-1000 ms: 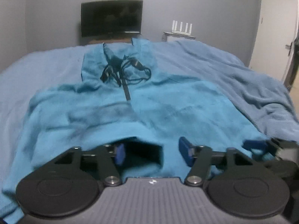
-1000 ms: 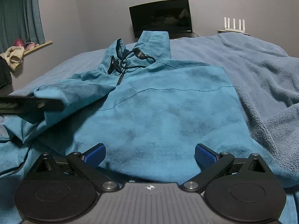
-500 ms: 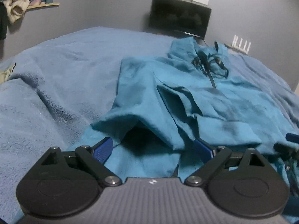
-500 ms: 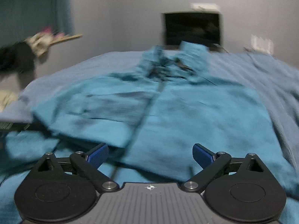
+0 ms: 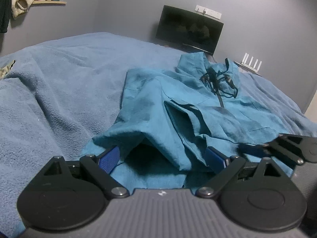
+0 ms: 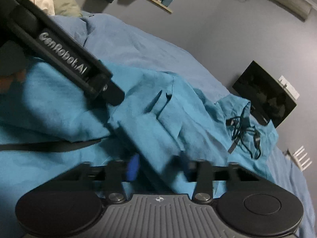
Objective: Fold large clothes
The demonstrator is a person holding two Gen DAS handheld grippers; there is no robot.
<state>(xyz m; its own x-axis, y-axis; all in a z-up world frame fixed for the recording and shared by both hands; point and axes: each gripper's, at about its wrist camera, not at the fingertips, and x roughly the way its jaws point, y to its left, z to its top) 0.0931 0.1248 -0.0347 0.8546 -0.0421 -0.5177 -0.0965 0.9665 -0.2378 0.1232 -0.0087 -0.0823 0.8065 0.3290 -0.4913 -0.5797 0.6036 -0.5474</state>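
A teal hooded pullover [image 5: 198, 109] with black drawstrings [image 5: 220, 83] lies face up on the blue bed [image 5: 59, 83], its left sleeve folded in over the body. My left gripper [image 5: 162, 156] is open, with the folded sleeve's dark opening between its blue pads. The right gripper shows at that view's right edge [image 5: 277, 146]. In the right wrist view my right gripper [image 6: 160, 168] is blurred, its jaws narrowed around a fold of the pullover [image 6: 158, 123]. The left gripper's black body [image 6: 65, 63] crosses the upper left.
A dark monitor [image 5: 188, 29] and a white router [image 5: 251, 62] stand against the grey wall beyond the bed. A shelf with clothes [image 5: 21, 2] is at the upper left. A pale pillow [image 6: 59, 6] lies behind the left gripper.
Both grippers swung left toward the pullover's left side. The right gripper rolled sideways and its jaws narrowed onto a fold. The left gripper stayed open at the sleeve.
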